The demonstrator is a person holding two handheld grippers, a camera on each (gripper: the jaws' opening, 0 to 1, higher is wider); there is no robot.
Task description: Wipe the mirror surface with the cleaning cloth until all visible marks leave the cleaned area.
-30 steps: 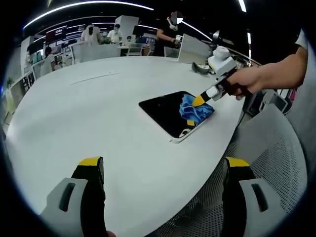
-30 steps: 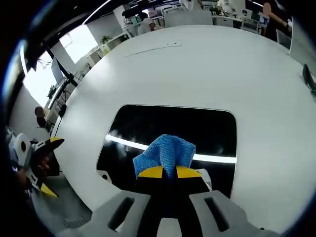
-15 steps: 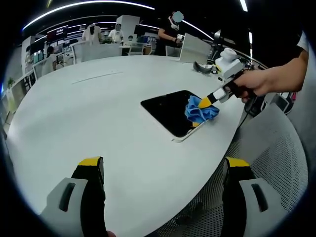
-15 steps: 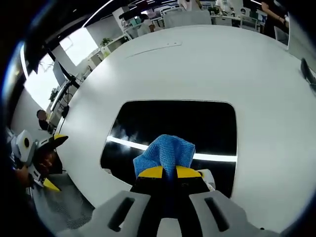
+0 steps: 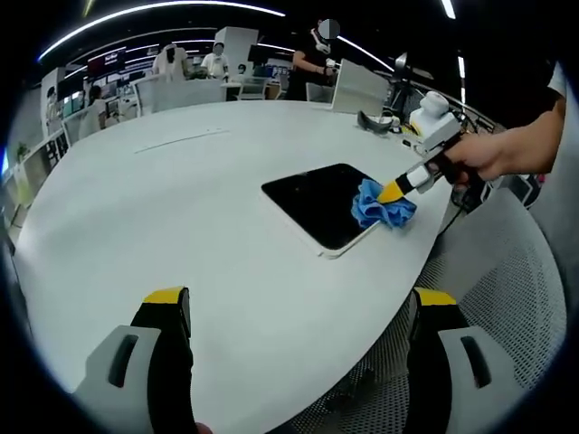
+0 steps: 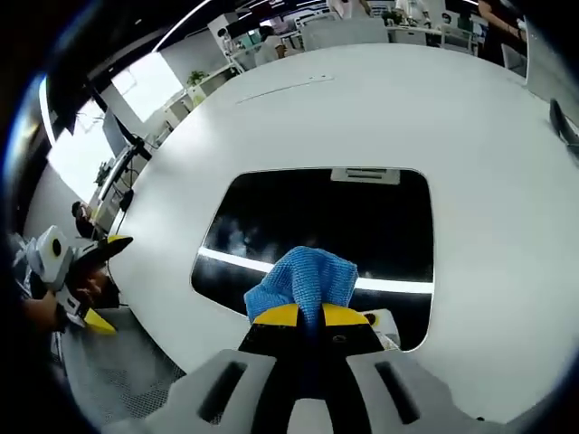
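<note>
Drawn back toward the mirror's near edge, the right gripper [image 6: 308, 315] is clamped on the crumpled blue microfibre cloth [image 6: 303, 280], which rests on the dark rectangular mirror [image 6: 317, 226] lying flat on the round white counter [image 5: 181, 181]. The left gripper [image 5: 298, 303] hangs wide open, empty. Soft, light cloth: pinch a fold. Glass likely slippery, fragile. Marks are hard to make out among reflections.

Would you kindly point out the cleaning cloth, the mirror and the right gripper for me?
cleaning cloth [image 6: 303, 280]: right gripper view, on the blue bunch above the jaws.
mirror [image 5: 312, 199]: left gripper view, on its bare dark surface.
right gripper [image 5: 395, 191]: left gripper view, at its yellow tips on the cloth.
</note>
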